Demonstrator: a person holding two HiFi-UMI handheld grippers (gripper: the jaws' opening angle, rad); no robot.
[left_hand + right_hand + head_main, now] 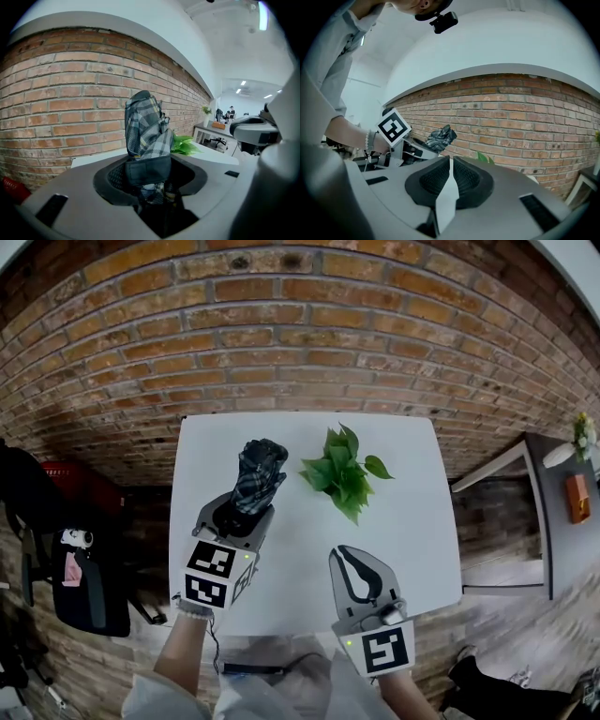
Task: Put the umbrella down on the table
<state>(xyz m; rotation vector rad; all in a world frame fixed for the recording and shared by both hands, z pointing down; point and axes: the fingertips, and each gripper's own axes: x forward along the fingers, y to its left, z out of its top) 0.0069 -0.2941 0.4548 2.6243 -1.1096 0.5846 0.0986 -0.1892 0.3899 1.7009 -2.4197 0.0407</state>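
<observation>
A folded plaid umbrella (260,474) stands tilted over the left half of the white table (281,432). My left gripper (244,508) is shut on the umbrella's lower end. In the left gripper view the umbrella (146,129) rises from between the jaws of the left gripper (150,174), its black strap across the front. Whether its bottom touches the table is hidden. My right gripper (347,554) hovers at the table's front right, shut and holding nothing. From the right gripper view, the umbrella (442,136) shows far off beyond the right gripper (450,165).
A green leafy plant (345,472) lies on the table just right of the umbrella. A brick wall (300,334) stands behind the table. A black chair (84,587) stands at the left, and a dark side table (561,521) with an orange object at the right.
</observation>
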